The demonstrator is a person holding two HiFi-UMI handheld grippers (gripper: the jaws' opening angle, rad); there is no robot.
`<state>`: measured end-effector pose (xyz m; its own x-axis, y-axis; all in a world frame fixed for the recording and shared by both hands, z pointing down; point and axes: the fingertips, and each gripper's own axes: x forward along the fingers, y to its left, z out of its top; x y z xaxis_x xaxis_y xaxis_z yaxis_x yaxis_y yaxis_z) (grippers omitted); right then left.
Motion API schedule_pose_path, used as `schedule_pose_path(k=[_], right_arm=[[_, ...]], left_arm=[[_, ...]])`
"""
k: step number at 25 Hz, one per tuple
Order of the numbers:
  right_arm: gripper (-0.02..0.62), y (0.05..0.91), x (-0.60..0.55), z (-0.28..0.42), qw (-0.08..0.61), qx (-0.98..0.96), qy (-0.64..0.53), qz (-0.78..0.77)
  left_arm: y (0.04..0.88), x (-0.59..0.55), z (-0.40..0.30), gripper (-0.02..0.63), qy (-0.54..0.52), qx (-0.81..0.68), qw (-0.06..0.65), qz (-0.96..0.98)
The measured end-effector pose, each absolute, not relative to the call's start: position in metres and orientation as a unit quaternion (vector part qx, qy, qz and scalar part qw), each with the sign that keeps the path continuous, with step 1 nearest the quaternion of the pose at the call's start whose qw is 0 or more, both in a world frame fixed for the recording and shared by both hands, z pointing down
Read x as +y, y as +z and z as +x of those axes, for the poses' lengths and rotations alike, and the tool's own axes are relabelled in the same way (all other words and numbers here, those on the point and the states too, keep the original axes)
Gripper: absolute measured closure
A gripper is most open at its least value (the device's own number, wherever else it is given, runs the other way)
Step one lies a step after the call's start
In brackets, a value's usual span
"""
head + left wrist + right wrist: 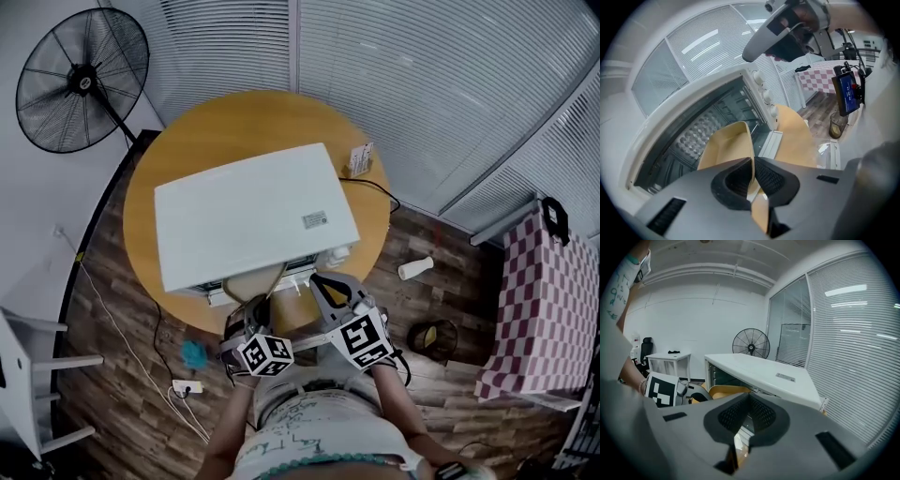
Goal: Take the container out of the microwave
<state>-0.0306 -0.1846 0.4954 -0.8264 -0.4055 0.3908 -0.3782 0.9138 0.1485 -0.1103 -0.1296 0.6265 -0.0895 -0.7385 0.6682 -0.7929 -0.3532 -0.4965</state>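
Container (255, 281), tan, juts from the open front of the microwave (253, 211) in the head view, above the round table's (216, 122) near edge. Left gripper view: left gripper (753, 161) is clamped on the container's thin side wall. Right gripper view: right gripper (749, 397) is narrow, tips meeting on nothing, near the microwave's front.

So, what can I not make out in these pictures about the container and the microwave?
- Floor of the container: in the left gripper view the left claw, shut on its wall, covers most of it; in the head view it lies partly under the microwave top.
- Print on the label on the microwave top: head view, too small to read.
- Markings at the knobs: left gripper view, too small.
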Motion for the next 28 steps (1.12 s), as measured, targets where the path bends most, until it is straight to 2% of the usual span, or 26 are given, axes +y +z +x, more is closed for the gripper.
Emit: schedule_pose_path(k=[28], right_arm=[[0.601, 0.490, -0.183, -0.034, 0.197, -0.975, -0.071, 0.071]], left_arm=[[0.628, -0.088, -0.071, 0.577, 0.441, -0.656, 0.132, 0.598]])
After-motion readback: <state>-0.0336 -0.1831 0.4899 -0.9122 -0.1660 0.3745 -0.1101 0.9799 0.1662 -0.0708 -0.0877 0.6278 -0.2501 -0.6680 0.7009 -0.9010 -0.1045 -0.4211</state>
